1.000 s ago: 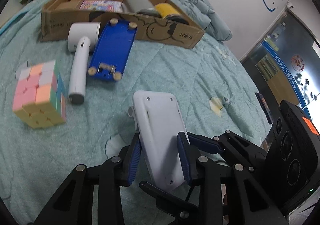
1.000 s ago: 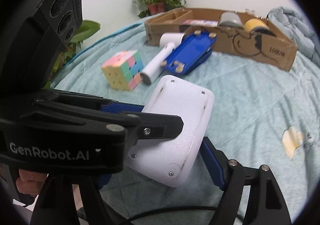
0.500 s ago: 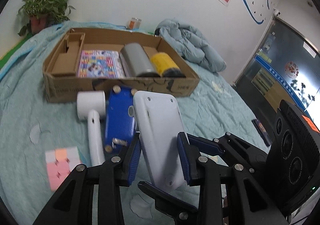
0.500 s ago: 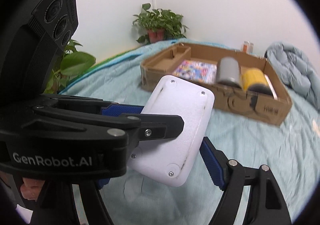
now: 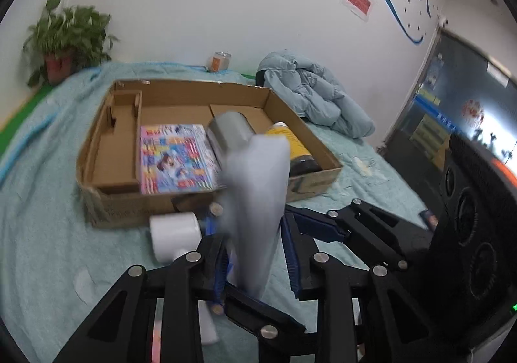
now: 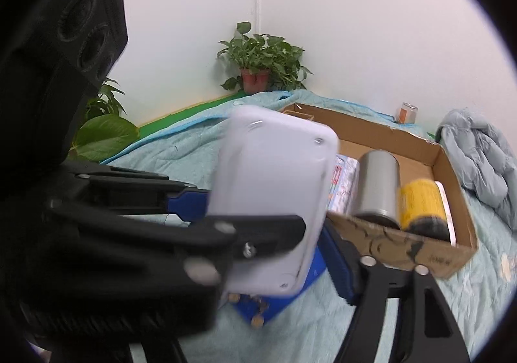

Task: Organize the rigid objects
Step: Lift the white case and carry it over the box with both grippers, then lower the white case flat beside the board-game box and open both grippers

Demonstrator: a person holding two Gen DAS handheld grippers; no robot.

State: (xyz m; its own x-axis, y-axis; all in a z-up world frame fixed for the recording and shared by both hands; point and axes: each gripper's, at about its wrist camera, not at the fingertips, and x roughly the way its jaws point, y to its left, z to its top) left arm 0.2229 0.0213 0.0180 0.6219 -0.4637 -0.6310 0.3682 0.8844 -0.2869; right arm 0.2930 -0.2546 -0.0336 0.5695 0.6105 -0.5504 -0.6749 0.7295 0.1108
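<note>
Between both grippers' jaws, which have just been closing, I carry the white device (image 6: 274, 195), left gripper (image 5: 255, 259) and right gripper (image 6: 268, 233) each pinching it; ahead lies the cardboard box (image 5: 106, 201), so next I lower and release inside.

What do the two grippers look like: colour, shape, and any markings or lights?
Both are black, angular linkage frames with silver rivets and blue ribbed pads. The left gripper shows this best. The right gripper looks the same. Each view shows the other's black housing with round lenses; on the right one, an orange sticker and a green light.
</note>
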